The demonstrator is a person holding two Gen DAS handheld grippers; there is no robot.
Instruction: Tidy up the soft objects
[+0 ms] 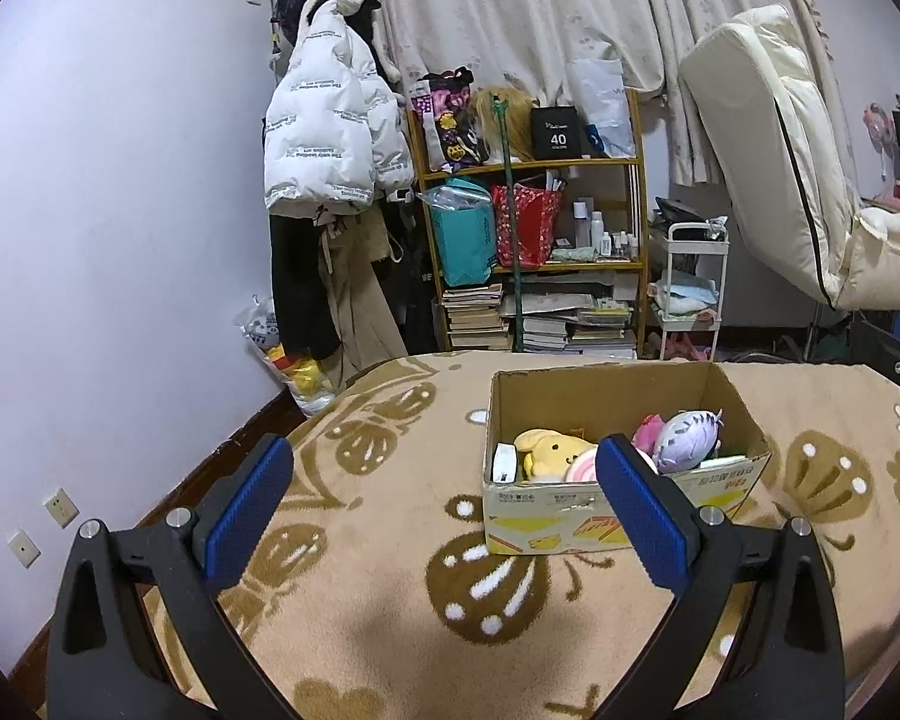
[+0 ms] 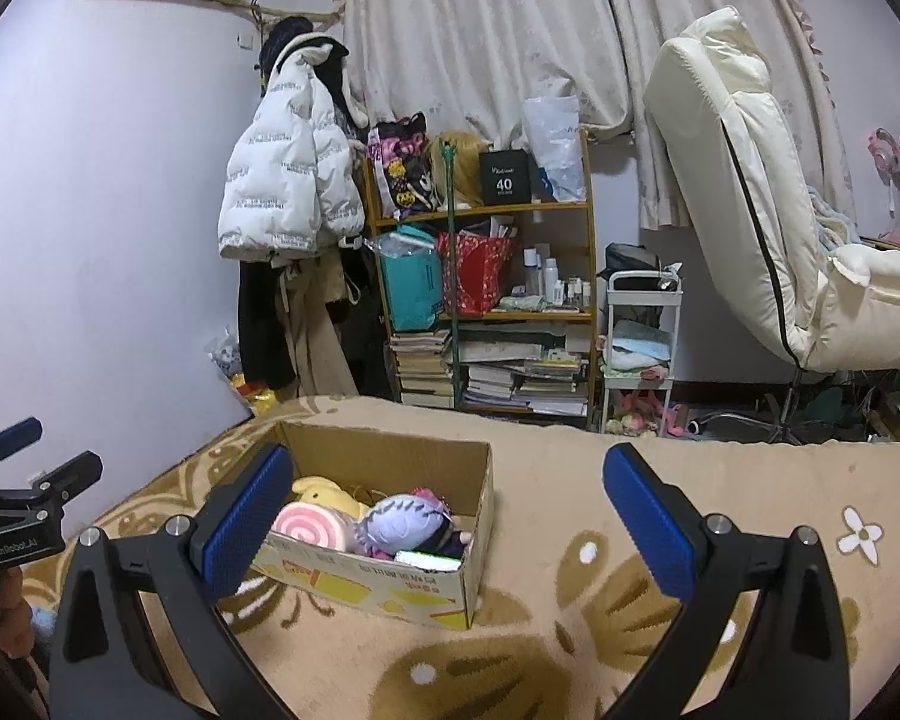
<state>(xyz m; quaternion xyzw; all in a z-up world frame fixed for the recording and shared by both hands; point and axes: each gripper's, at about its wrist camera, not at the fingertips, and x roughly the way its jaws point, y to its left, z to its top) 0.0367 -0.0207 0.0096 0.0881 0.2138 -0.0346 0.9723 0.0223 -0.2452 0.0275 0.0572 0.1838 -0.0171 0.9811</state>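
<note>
An open cardboard box (image 1: 618, 507) (image 2: 390, 591) stands on the beige patterned blanket (image 1: 390, 600) (image 2: 570, 510). Inside lie a yellow plush (image 1: 549, 450) (image 2: 330, 492), a pink swirl roll plush (image 2: 309, 531) (image 1: 582, 471), a lilac striped plush (image 1: 687, 435) (image 2: 399, 522) and a pink plush (image 1: 648, 429). My left gripper (image 1: 444, 507) is open and empty, held in front of the box and to its left. My right gripper (image 2: 447, 516) is open and empty, in front of the box's right end. The left gripper also shows at the left edge of the right wrist view (image 2: 24, 480).
Beyond the bed stand a wooden shelf (image 1: 534, 228) (image 2: 486, 276) with bags and books, hanging coats (image 1: 324, 138) (image 2: 288, 180), a small white cart (image 1: 690, 294) (image 2: 639, 348) and a cream recliner chair (image 1: 798, 180) (image 2: 768, 210). The wall (image 1: 120, 240) runs along the bed's left side.
</note>
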